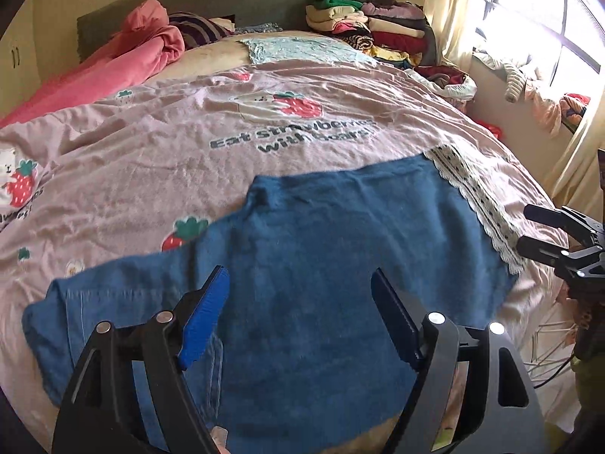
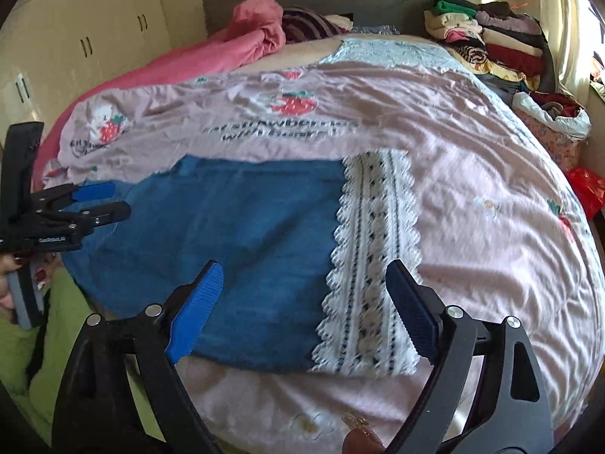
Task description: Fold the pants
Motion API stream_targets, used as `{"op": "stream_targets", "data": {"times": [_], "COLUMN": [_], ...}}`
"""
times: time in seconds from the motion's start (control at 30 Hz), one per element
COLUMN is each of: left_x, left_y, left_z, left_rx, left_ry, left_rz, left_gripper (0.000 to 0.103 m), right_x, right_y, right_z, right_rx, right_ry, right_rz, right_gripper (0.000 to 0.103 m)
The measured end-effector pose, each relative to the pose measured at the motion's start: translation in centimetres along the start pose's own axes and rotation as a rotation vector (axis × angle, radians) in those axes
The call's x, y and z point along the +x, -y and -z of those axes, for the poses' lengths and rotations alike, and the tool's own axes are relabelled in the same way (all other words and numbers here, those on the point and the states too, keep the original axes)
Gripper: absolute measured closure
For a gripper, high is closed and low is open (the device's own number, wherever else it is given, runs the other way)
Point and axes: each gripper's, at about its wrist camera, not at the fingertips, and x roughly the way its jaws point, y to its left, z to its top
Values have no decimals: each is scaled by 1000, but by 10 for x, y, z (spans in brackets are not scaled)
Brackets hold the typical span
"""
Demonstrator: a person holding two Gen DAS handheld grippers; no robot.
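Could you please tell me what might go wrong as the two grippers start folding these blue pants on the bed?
Both the left gripper and right gripper are open, holding nothing. The pants lie on a wrinkled bedspread, so fingers may pinch it too. The lace hem could snag on ridged pads. The near edge sits at the bed's edge and might slide off.

bright daylight from window (image 1: 559, 30) | glare right | fisheye-warped edges | slight blur
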Motion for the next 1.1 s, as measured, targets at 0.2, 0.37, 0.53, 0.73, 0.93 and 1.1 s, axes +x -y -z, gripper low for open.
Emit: {"op": "stream_targets", "data": {"times": [0.2, 0.37, 0.53, 0.73, 0.93, 1.1], "left_x": [0, 9, 27, 40, 35, 29], "left_y": [0, 1, 2, -1, -3, -3], "left_z": [13, 22, 32, 37, 38, 36], "left_rx": [-10, -12, -22, -29, -38, -47], "left_ry": [-19, -50, -109, -130, -117, -106], "left_rz": [7, 18, 16, 11, 17, 13], "left_gripper": [20, 19, 19, 19, 17, 10], "right_x": [6, 18, 29, 34, 19, 5], "right_y": [-15, -16, 0, 1, 1, 9], "right_z": [10, 21, 32, 36, 30, 23], "right_rx": [-37, -50, 2, 4, 23, 43], "right_ry": [-29, -86, -148, -163, -110, -63], "right_rz": [-13, 13, 44, 57, 37, 47], "right_gripper": [22, 22, 22, 22, 21, 21]}}
